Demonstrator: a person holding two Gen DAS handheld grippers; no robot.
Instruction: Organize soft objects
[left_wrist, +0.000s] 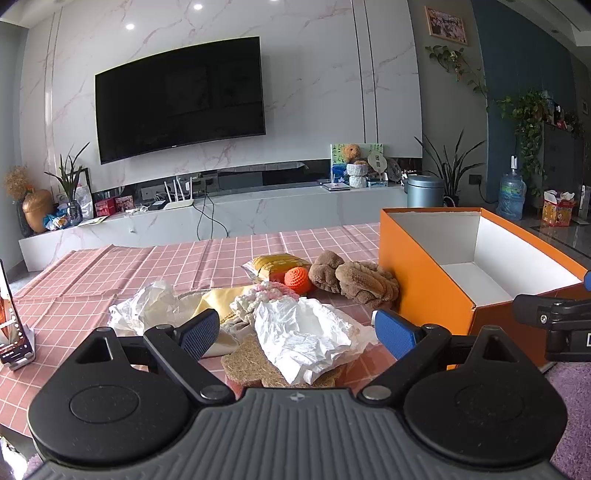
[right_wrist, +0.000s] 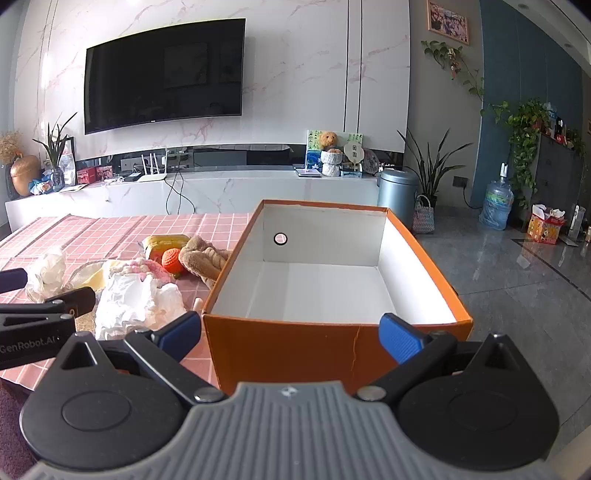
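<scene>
**Both grippers spread wide over a pile of soft things and an open orange box**

The left gripper (left_wrist: 295, 334) hangs with its blue-padded fingers (left_wrist: 197, 332) spread apart, holding nothing — between them lies a crumpled white plastic bag (left_wrist: 306, 341) draped over a flat tan fibre mat (left_wrist: 243, 363). From that bag, a pink-and-cream crocheted piece (left_wrist: 264, 293) sits at 12 o'clock, touching it, with a pale yellow cloth (left_wrist: 218, 301) just beside at 11 o'clock and a second crumpled white bag (left_wrist: 147, 306) at 10 o'clock. Farther back, at 12 o'clock, an orange crocheted ball (left_wrist: 297, 279) rests against a yellow wrapped packet (left_wrist: 277, 265); a brown plush toy (left_wrist: 354, 278) lies at 1 o'clock, touching the side of the orange cardboard box (left_wrist: 417, 273). All rest on the pink checked tablecloth (left_wrist: 147, 266).

The right gripper (right_wrist: 291, 336) is likewise released, its fingers apart and empty, straddling the near wall of the orange box (right_wrist: 288, 343). The box stands open with a white interior and a round hole in its far wall; nothing shows inside it. In the right wrist view the soft pile lies at 10 o'clock from the box, and the left gripper's body (right_wrist: 44, 317) shows at 9 o'clock.
</scene>
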